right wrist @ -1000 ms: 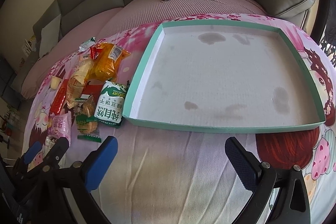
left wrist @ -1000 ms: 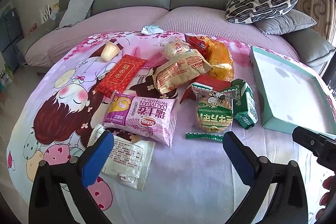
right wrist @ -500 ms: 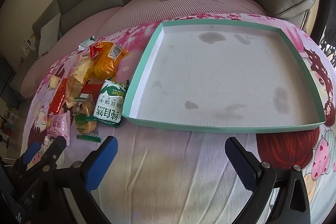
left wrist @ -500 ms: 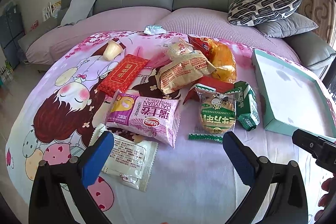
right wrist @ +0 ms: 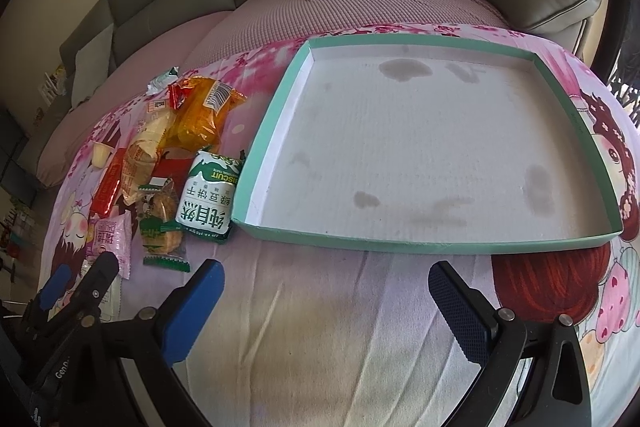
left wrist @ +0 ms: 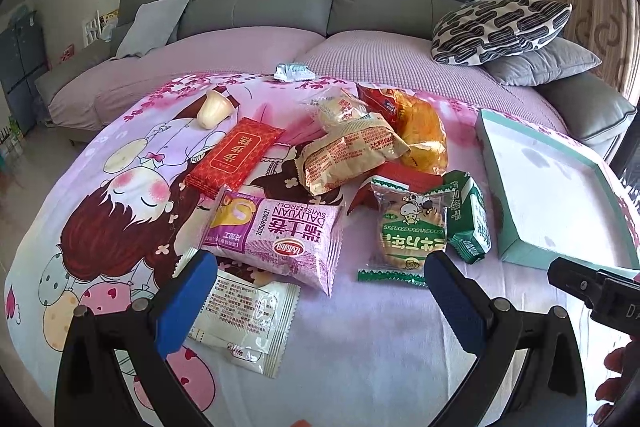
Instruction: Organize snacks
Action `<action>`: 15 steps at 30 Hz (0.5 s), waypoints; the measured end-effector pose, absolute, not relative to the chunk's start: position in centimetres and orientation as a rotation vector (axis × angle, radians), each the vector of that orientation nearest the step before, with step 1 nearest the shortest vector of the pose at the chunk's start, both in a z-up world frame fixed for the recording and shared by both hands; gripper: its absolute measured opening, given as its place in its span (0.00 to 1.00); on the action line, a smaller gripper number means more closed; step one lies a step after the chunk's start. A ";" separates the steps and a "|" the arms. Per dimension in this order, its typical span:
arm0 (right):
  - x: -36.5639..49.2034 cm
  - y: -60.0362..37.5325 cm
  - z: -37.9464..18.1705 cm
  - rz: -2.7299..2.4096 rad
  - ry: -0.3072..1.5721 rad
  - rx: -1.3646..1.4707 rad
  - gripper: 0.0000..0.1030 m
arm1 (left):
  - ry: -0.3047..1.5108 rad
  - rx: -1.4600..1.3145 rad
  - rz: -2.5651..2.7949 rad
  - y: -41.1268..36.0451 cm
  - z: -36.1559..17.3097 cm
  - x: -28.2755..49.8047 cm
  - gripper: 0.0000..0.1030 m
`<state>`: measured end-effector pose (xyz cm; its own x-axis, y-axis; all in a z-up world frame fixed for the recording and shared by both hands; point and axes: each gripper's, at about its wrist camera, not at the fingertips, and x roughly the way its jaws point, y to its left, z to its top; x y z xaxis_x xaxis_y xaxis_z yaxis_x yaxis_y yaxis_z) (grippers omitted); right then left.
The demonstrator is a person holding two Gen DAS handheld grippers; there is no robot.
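Left wrist view: the left hand-held gripper [left wrist: 320, 291], open and empty, has crept toward the snacks [left wrist: 276, 231]; the tray [right wrist: 276, 131] remains empty.

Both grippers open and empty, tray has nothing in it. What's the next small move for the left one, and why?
Probably ease the left gripper forward and down over the pink Swiss roll pack. It lies flat on the cloth, nearest the open jaws and almost centred between them, with nothing on top of it. The teal tray to the right holds no snacks, and the right gripper already hovers in front of it.
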<state>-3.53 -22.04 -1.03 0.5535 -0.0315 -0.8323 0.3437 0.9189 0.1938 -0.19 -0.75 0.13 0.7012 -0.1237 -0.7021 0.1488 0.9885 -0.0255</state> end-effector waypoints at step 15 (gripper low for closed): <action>-1.8 -17.9 0.4 -0.099 0.886 0.322 1.00 | 0.839 0.048 -0.151 1.5 -0.4 0.3 1.00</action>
